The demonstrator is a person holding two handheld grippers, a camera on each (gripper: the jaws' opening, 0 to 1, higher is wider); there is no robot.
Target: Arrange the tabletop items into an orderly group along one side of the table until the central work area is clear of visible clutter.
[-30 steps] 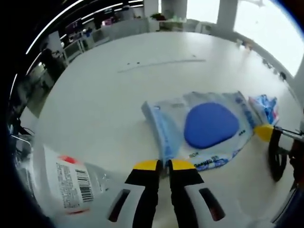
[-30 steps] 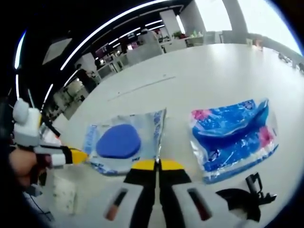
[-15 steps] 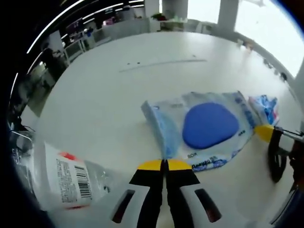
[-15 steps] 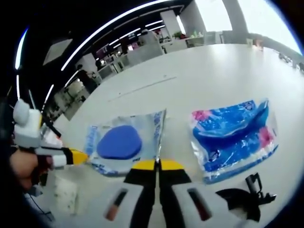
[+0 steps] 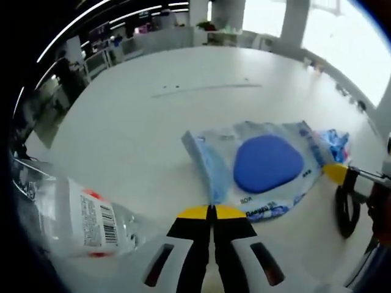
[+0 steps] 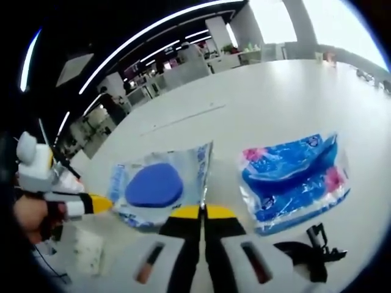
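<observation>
So the white desk (image 5: 140, 116) has loads of bare surface beyond the packs, running out to its far rounded edge with office furniture behind it.

Left gripper (image 5: 211, 212): jaws pressed together, yellow tips meeting right at the near edge of the wet-wipe pack (image 5: 256, 168), the clear one with the big blue oval lid. I can't tell if they've pinched the film or are just touching it. In the left gripper view the pack's long axis runs left-right across the picture, folded end toward the left. A clear plastic bottle (image 5: 73, 213) with a barcode label lies on its side at lower left, close to the desk's near edge.

Right gripper (image 6: 202, 212): jaws also closed, tips at the right-hand edge of the same wet-wipe pack (image 6: 160, 186). Same deal, contact or grip is hard to call. Just right of it, with a strip of bare desk between, sits a crumpled blue pack (image 6: 294, 180) with pink patches, lying wide across the right gripper view.
</observation>
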